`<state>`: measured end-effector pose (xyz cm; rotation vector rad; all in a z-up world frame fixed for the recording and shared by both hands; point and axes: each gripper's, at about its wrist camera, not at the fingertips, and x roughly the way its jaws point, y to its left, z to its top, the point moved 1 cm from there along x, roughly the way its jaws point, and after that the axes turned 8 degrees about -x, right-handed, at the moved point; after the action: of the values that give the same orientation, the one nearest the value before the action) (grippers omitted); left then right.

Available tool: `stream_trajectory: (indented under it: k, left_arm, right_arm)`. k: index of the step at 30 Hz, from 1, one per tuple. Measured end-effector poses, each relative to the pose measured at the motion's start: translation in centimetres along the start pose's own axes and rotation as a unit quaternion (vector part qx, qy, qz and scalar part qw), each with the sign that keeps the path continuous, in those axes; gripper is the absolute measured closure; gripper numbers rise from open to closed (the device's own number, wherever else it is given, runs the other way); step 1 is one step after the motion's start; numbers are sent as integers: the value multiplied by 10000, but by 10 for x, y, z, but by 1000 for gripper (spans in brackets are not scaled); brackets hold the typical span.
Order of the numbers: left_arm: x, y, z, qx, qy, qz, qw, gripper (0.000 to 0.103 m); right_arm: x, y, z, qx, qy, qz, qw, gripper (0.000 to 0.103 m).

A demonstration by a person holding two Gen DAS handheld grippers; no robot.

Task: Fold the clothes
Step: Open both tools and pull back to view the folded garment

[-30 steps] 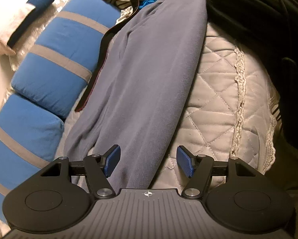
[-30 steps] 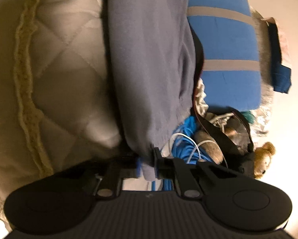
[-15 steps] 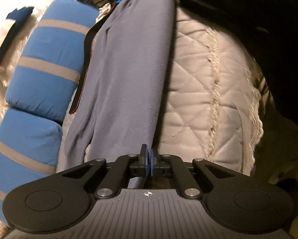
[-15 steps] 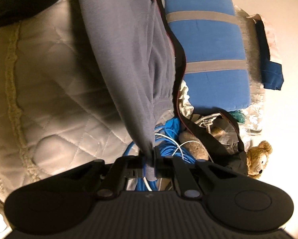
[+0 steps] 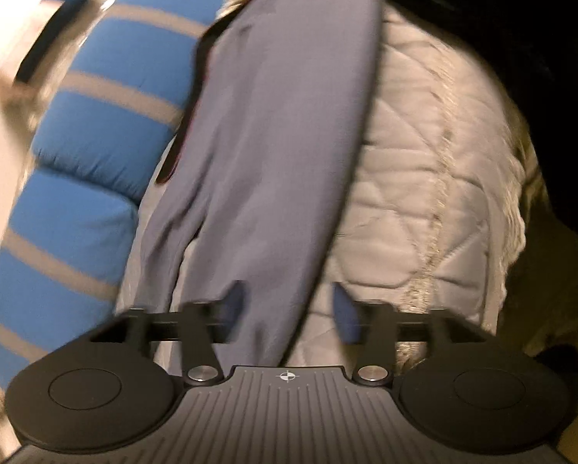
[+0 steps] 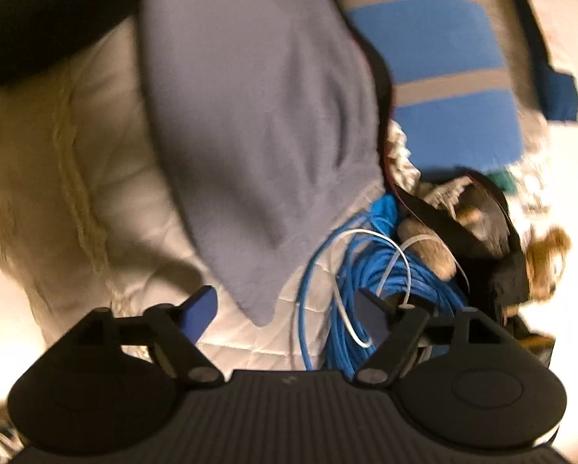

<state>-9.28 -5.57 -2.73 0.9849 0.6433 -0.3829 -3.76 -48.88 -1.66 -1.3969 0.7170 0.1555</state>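
Both claws opening: left gripper [image 5: 289, 311] straddles grey garment [image 5: 285, 123] unpinched; right gripper [image 6: 285, 315] clear. Blue cable [image 6: 370, 290] beside its right finger risks snagging.

You have a white quilted bedspread [image 5: 424, 201] with a lace trim underneath, a blue pillow with grey stripes [image 5: 107, 123] along its left side, and, at the far end, a coil of blue cable [image 6: 370, 282] beside a brown teddy bear [image 6: 548, 259].

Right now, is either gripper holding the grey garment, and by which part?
Neither. Both sets of jaws are opening: left gripper straddles the grey garment unpinched; right gripper stands apart from its tip.
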Motion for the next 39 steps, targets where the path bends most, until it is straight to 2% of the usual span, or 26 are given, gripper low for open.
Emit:
stream_trajectory:
  k: [4, 8, 11, 15, 18, 24, 26, 33, 36, 39]
  left_arm:
    - [-17, 27, 8, -1015, -207, -187, 9944, 32]
    - [-34, 50, 19, -1870, -514, -248, 9807, 28]
    - [-40, 69, 30, -2469, -706, -294, 9660, 28]
    - [-52, 90, 44, -3234, -1056, -545, 9388, 27]
    - [-63, 98, 55, -3474, -1337, -624, 9260, 27]
    - [-86, 109, 70, -3626, -1723, -638, 9136, 27]
    - [-96, 113, 72, -3685, -1802, -574, 9102, 26]
    - [-131, 128, 75, -3904, -2215, -325, 8930, 21]
    - [-137, 133, 74, -4126, -2238, -307, 8825, 21]
    - [-138, 137, 71, -4306, -2161, -284, 8758, 21]
  right_arm:
    - [-25, -23, 8, 920, -81, -212, 9955, 0]
    - [-53, -46, 23, 1891, -331, -271, 9810, 0]
    - [-72, -60, 39, 2617, -607, -192, 9630, 0]
    - [-91, -75, 67, 3512, -1086, 147, 9299, 0]
    - [-100, -83, 92, 3863, -1359, 395, 9115, 0]
    - [-117, -96, 137, 4213, -1588, 769, 8896, 0]
    - [-127, -101, 147, 4257, -1613, 865, 8861, 0]
    - [-152, -120, 174, 4241, -1694, 838, 8857, 0]
    - [-154, -124, 186, 4447, -1739, 936, 8736, 0]
    - [-152, -123, 196, 4706, -1838, 1106, 8559, 0]
